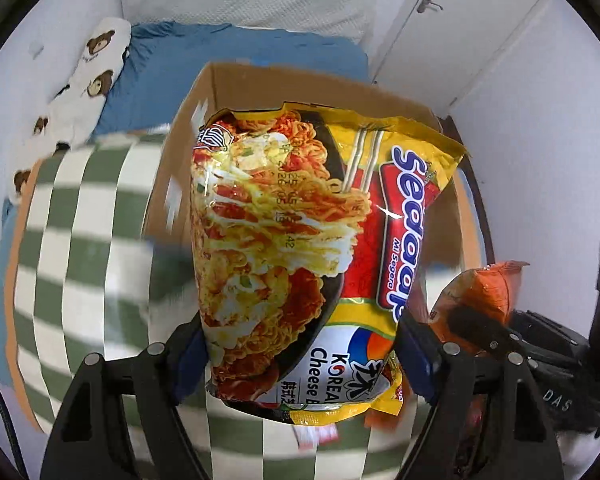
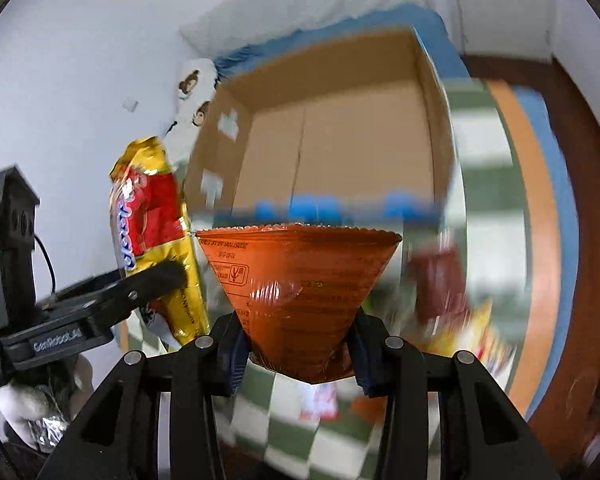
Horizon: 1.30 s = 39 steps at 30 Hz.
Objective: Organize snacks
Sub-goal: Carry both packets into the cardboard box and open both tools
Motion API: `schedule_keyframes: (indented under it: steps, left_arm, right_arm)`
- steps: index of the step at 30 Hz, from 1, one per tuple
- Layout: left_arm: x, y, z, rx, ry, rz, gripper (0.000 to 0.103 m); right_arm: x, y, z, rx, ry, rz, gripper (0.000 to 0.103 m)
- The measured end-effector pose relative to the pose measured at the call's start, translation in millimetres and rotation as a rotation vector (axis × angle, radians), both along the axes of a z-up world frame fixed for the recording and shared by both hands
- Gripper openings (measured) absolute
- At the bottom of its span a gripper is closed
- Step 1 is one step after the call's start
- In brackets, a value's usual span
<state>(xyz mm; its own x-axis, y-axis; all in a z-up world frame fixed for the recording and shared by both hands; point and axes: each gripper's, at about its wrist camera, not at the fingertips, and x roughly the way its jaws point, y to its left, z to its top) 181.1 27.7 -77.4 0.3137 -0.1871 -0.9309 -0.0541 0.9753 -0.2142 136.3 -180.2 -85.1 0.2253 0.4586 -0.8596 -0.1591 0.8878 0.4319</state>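
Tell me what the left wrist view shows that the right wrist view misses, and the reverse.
Left wrist only: the front of the yellow noodle packet, clamped in the left hand-held gripper, and a white cupboard door.
Right wrist only: the bare floor of the cardboard box, and snacks blurred on the checked cloth.
Both: the box, the yellow packet, and the orange packet pinched in the right hand-held gripper.

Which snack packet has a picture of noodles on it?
The yellow Sedaap noodle packet, held in the left hand-held gripper. The other held packet, the orange packet in the right hand-held gripper, shows only small printed text.
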Motion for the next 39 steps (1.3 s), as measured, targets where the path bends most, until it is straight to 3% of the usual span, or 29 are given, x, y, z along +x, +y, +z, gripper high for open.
schedule_keyframes:
  steps: [2, 8, 16, 20, 23, 24, 25, 26, 35, 39]
  left_arm:
    - [26.9, 12.1, -8.4, -0.002, 0.026, 0.011, 0.080]
    - [118.0, 13.1, -47.5, 0.030, 0.123, 0.026, 0.080]
    - [184.3, 11.5, -100.2, 0.022, 0.235, 0.035, 0.080]
    - [195.5, 8.2, -118.0, 0.024, 0.276, 0.018, 0.080]
    - [200.7, 12.0, -131.6, 0.077, 0.266, 0.022, 0.082]
    - [200.6, 13.0, -132.8, 0.082, 0.260, 0.028, 0.088]
    - [200.3, 15.0, -133.0, 0.081, 0.249, 0.033, 0.094]
    - [199.3, 15.9, -132.3, 0.084, 0.238, 0.034, 0.098]
    - [176.4, 16.6, -107.8, 0.115, 0.143, 0.037, 0.100]
    - [156.9, 12.2, -86.2, 0.151, 0.075, 0.044, 0.100]
  right_arm:
    - [35.2, 4.6, 1.9, -0.033, -0.028, 0.018, 0.044]
    - [128.8, 19.0, -24.5, -0.080, 0.001, 0.063, 0.044]
    - [209.1, 45.1, -85.7, -0.149, 0.081, 0.091, 0.044]
    - [225.3, 51.9, -112.7, -0.155, 0.115, 0.094, 0.044]
    - [237.5, 55.9, -129.7, -0.141, 0.147, 0.099, 0.048]
    - [240.1, 57.2, -133.8, -0.158, 0.151, 0.103, 0.059]
    - [242.1, 58.0, -136.9, -0.172, 0.155, 0.105, 0.085]
    - [243.7, 58.0, -139.5, -0.179, 0.156, 0.102, 0.094]
    - [241.4, 50.2, -145.8, -0.203, 0.150, 0.080, 0.097]
    - [226.5, 44.9, -127.9, -0.194, 0.122, 0.063, 0.097]
